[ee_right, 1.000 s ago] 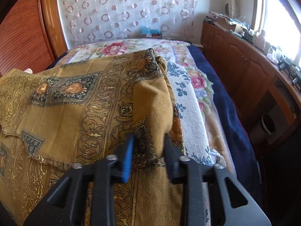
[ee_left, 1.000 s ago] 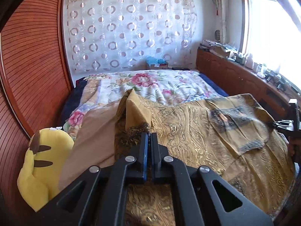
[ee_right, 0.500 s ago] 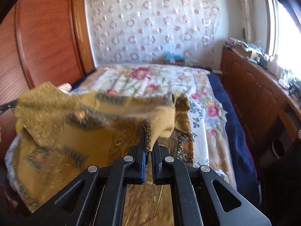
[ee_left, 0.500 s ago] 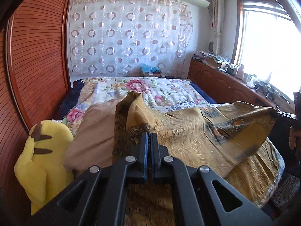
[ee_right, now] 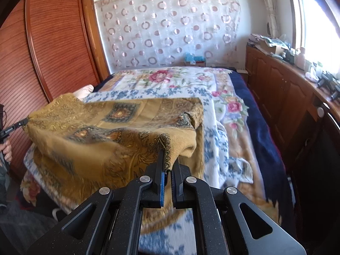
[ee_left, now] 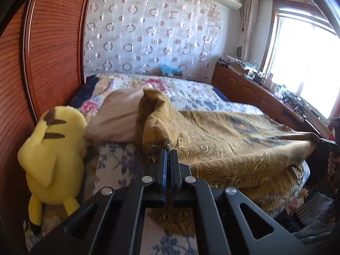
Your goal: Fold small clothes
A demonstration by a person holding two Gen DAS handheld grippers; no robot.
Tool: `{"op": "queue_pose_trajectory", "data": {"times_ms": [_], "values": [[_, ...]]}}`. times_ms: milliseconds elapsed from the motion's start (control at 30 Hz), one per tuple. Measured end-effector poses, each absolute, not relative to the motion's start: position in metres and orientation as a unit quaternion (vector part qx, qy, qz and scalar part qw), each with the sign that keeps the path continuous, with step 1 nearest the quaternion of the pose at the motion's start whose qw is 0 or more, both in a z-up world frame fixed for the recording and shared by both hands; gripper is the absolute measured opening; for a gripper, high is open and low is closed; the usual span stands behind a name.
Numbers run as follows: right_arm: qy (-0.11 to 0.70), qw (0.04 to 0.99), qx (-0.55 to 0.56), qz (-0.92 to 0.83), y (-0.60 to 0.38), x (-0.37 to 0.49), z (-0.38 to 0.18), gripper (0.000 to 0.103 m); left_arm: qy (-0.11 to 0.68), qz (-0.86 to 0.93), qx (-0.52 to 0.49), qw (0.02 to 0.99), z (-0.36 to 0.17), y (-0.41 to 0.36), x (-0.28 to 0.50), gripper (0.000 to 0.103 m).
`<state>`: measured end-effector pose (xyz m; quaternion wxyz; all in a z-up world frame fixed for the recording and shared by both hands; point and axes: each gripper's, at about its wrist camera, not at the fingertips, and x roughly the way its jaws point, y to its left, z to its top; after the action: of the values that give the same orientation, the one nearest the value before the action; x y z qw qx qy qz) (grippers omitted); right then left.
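Observation:
A mustard-gold patterned cloth (ee_left: 229, 140) hangs stretched above the bed between both grippers. My left gripper (ee_left: 169, 152) is shut on one corner of it, with folds bunched just beyond the tips. My right gripper (ee_right: 166, 155) is shut on the opposite corner of the cloth (ee_right: 102, 136). In the left wrist view the right gripper (ee_left: 323, 141) shows at the far right edge, pinching the cloth. The left gripper (ee_right: 20, 124) appears at the far left of the right wrist view, with a hand below it.
The bed's floral blanket (ee_right: 174, 80) lies under the cloth. A yellow plush toy (ee_left: 53, 148) and a beige pillow (ee_left: 114, 116) sit at the left by the wooden wardrobe (ee_left: 46, 53). A wooden cabinet (ee_right: 284, 89) with clutter runs along the window side.
The right gripper closed on the cloth corner and lifted it. Both grippers pulled back toward the near end of the bed, raising the cloth and stretching it between them.

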<state>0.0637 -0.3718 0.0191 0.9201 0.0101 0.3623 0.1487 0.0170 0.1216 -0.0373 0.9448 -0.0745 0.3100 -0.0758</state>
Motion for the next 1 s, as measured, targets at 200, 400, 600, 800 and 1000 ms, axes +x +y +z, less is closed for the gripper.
{"op": "queue_pose_trajectory", "data": {"times_ms": [200, 400, 600, 800, 1000], "values": [[0.405, 0.905, -0.002, 0.131, -0.367, 0.064, -0.022, 0.002, 0.366, -0.063, -0.088, 0.924, -0.078, 0.124, 0.019, 0.002], [0.419, 0.900, -0.019, 0.122, -0.358, 0.068, -0.040, 0.002, 0.398, -0.057, -0.092, 0.911, -0.100, 0.124, 0.008, 0.027], [0.412, 0.903, -0.021, 0.118, -0.356, 0.066, -0.039, 0.002, 0.406, -0.063, -0.108, 0.905, -0.104, 0.122, -0.013, 0.031], [0.411, 0.904, -0.020, 0.118, -0.356, 0.066, -0.039, 0.002, 0.412, -0.060, -0.098, 0.904, -0.110, 0.113, -0.017, 0.031], [0.404, 0.907, -0.016, 0.120, -0.358, 0.065, -0.035, 0.002, 0.410, -0.064, -0.075, 0.907, -0.110, 0.099, -0.012, 0.025]]}}
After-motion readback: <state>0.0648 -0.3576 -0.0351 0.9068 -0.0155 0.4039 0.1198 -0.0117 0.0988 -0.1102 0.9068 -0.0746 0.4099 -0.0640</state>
